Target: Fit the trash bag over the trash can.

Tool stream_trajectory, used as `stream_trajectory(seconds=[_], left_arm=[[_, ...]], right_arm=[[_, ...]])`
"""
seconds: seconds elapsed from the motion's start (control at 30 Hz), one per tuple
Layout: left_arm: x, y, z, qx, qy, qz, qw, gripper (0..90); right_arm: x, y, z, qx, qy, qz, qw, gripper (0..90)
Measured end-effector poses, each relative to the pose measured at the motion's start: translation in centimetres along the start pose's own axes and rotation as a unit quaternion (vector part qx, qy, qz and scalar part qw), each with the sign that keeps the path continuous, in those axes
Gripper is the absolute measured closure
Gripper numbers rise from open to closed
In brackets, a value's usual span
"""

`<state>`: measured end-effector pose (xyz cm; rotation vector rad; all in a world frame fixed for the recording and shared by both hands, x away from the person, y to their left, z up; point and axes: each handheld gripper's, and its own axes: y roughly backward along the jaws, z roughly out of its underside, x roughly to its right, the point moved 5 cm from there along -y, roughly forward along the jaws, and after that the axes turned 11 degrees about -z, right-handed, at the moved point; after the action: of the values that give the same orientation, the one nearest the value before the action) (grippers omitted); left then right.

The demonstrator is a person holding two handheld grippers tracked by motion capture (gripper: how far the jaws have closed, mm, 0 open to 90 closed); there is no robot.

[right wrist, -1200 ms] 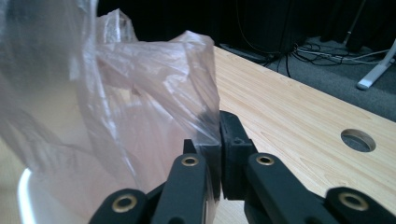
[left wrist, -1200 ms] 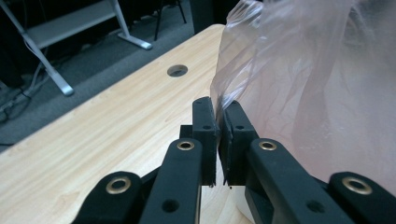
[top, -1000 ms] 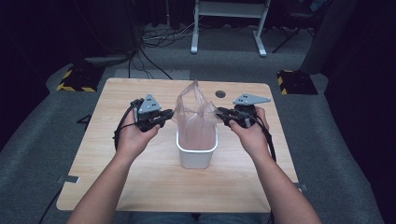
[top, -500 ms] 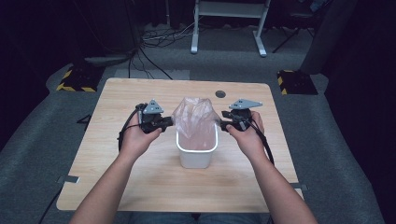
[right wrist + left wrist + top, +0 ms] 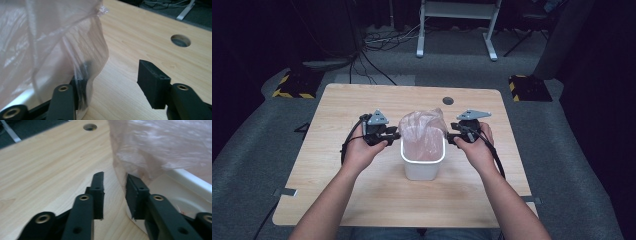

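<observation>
A small white bin (image 5: 423, 167) stands mid-table with a pinkish see-through bag (image 5: 422, 127) puffed up out of its mouth. My left gripper (image 5: 395, 135) sits at the bin's left rim and my right gripper (image 5: 450, 138) at its right rim. In the left gripper view the left gripper (image 5: 115, 178) has just been opening, and the bag (image 5: 162, 142) hangs against its right jaw above the bin rim (image 5: 190, 178). In the right gripper view the right gripper (image 5: 115, 70) has also just been opening; the bag film (image 5: 50, 37) drapes over its left jaw and nothing is pinched.
The wooden table (image 5: 362, 100) has a round hole (image 5: 448, 100) behind the bin. On the floor beyond stand a white frame (image 5: 457, 30), loose cables (image 5: 372, 45) and two yellow-black striped blocks (image 5: 292, 85).
Both hands came down and the bag, stretched tall a second ago, now sits lower and puffed over the bin. Both grippers' jaws have let go of the bag's edges.
</observation>
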<state>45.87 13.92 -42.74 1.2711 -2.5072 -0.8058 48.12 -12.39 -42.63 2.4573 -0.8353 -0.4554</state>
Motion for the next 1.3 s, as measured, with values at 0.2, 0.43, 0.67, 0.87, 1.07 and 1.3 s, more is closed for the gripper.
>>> stream_trajectory(seconds=[0.2,0.43,0.67,0.87,1.07,1.3], left_arm=[[-0.6,2.5,-1.0,0.059,0.041,0.011,0.9973,44.4],[-0.4,4.6,-1.9,0.104,0.058,0.048,0.9917,36.7],[0.9,5.5,-3.3,0.144,0.05,0.09,0.9843,32.1],[2.1,4.0,-3.5,0.103,0.013,0.092,0.9903,53.2],[3.0,4.1,-2.9,0.091,-0.029,0.082,0.992,85.7],[3.1,4.8,-2.6,0.098,-0.031,0.081,0.9915,90.0]], right_arm=[[0.2,2.5,-1.5,0.067,-0.007,0.003,0.9977,40.2],[0.1,3.7,-1.8,0.091,-0.01,-0.007,0.9957,39.2],[-0.1,3.1,-2.2,0.079,0.003,0.003,0.9968,39.0],[-0.3,1.5,-2.5,0.054,0.008,0.006,0.9985,38.0],[-0.6,1.5,-2.8,0.059,0.003,-0.001,0.9982,36.6],[-0.3,5.2,-4.3,0.13,-0.041,-0.054,0.9891,33.7]])
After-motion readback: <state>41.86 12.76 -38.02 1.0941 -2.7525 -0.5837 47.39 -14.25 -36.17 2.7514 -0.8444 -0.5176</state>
